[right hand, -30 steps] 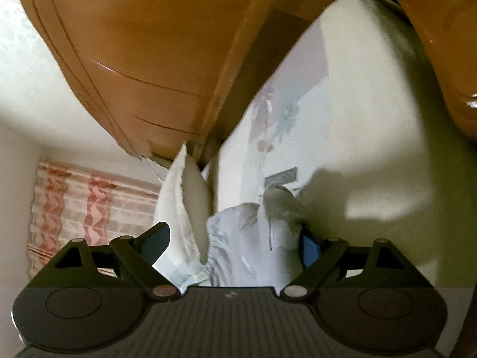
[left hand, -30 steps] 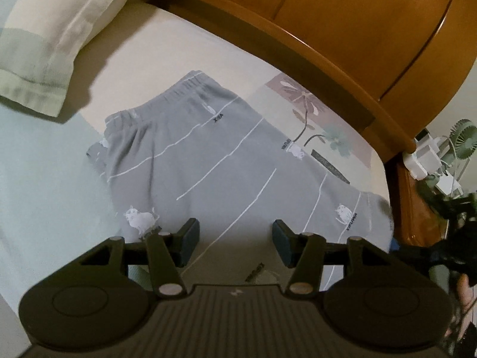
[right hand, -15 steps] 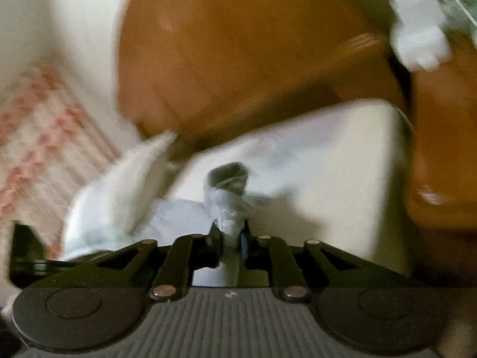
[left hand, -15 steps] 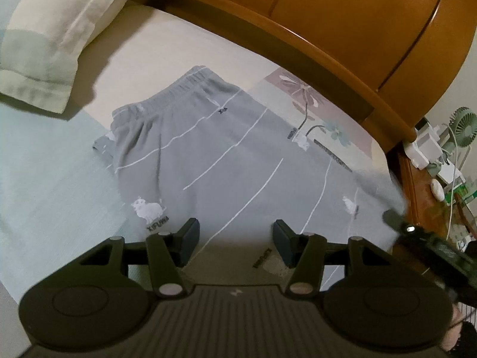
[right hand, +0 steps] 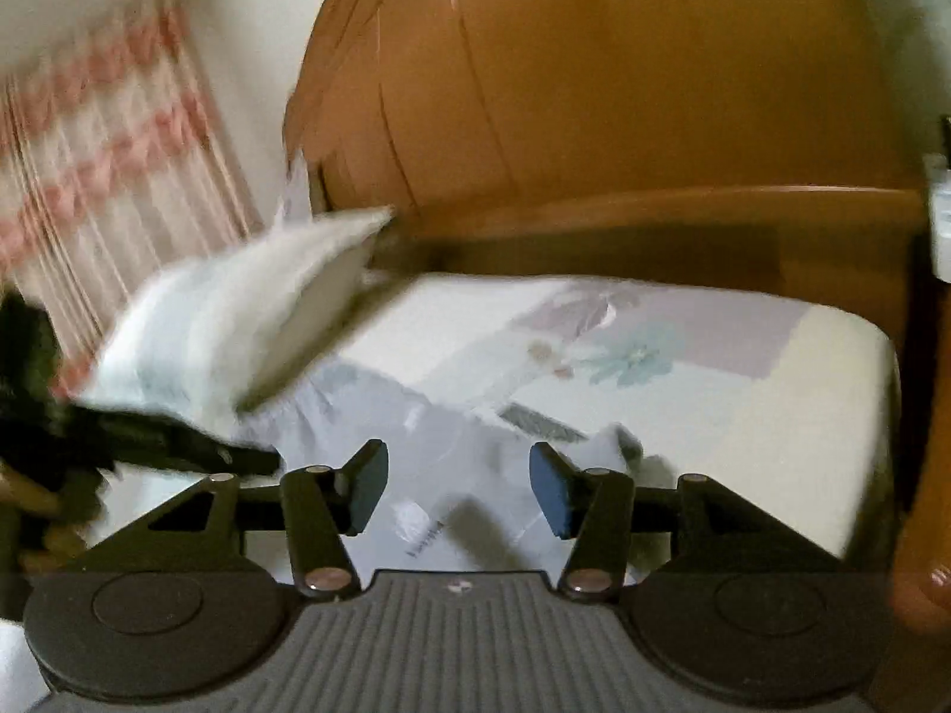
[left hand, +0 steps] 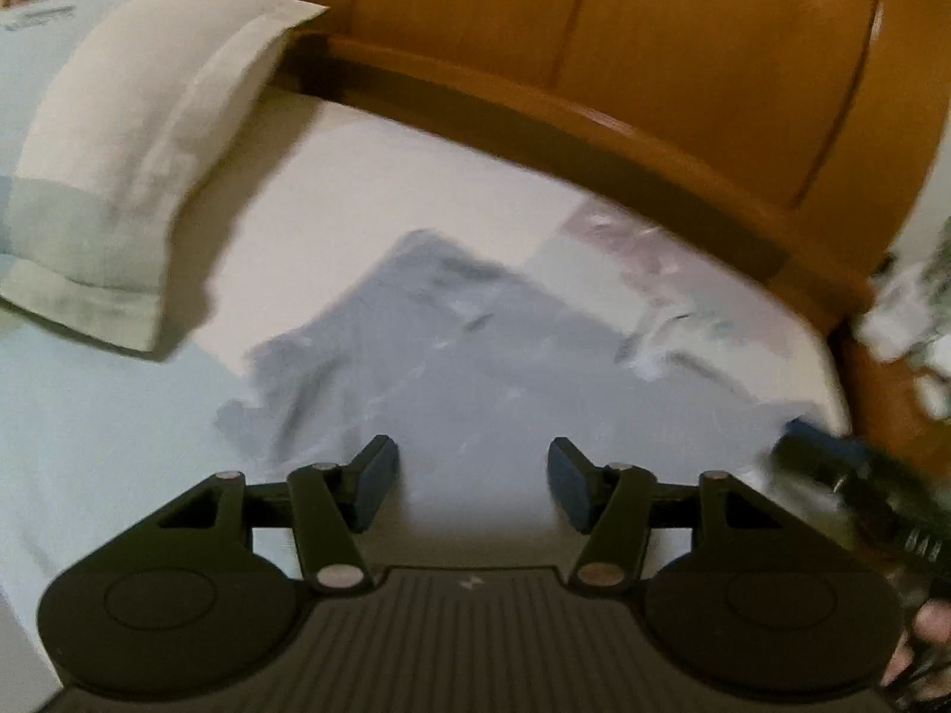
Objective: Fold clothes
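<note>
Shorts (left hand: 475, 368) flat on bed (left hand: 107, 451) | left gripper (left hand: 472, 484) opening, empty | right gripper (right hand: 457, 487) opening, empty

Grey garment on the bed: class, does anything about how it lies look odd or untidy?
The grey garment lies spread on the bed sheet, but its left edge is bunched into wrinkles rather than flat. Both views are blurred, so finer faults cannot be judged. Nothing looks spilled or damaged.
</note>
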